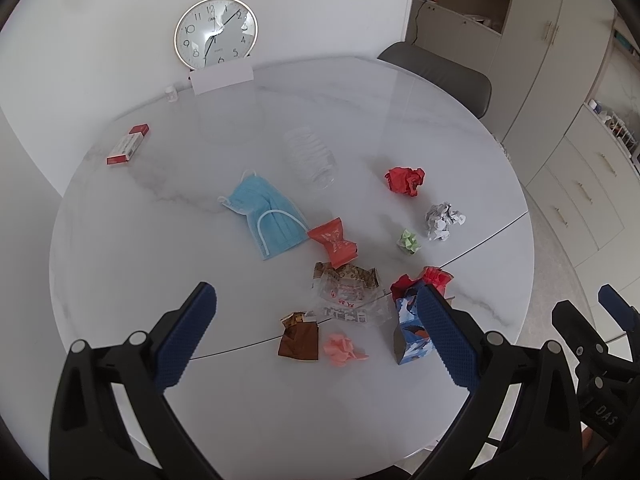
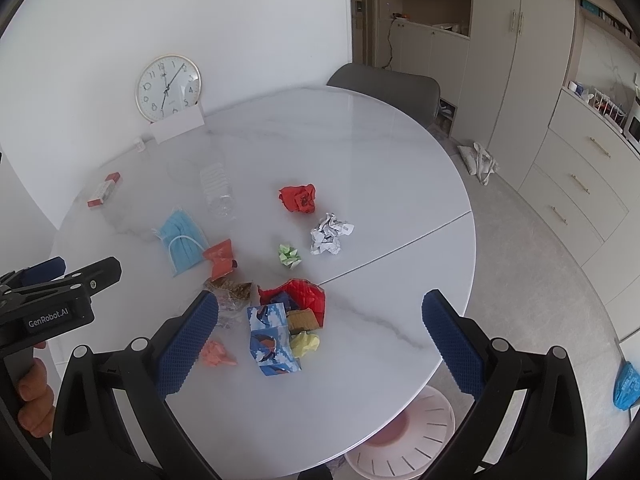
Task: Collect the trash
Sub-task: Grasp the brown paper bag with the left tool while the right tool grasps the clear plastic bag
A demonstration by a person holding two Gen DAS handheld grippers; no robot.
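Trash lies scattered on a round white marble table point(image 1: 160, 264): a blue face mask point(image 1: 268, 216), a clear plastic bottle point(image 1: 310, 158), a red paper ball point(image 1: 405, 180), a grey paper ball point(image 1: 442, 221), a green wad point(image 1: 409, 241), an orange wrapper point(image 1: 333, 242), clear and brown wrappers point(image 1: 348, 292), a pink wad point(image 1: 342, 350) and a blue patterned carton point(image 2: 270, 340). My left gripper point(image 1: 316, 334) is open and empty above the near trash. My right gripper point(image 2: 320, 338) is open and empty above the carton and a yellow wad point(image 2: 305, 343).
A wall clock point(image 1: 216, 32) and a white card point(image 1: 222, 76) stand at the table's far edge, with a red-and-white box point(image 1: 128, 145) at the left. A grey chair point(image 2: 386, 86) stands behind. A pink slotted bin point(image 2: 404, 440) sits on the floor under the table's near right edge. Cabinets line the right.
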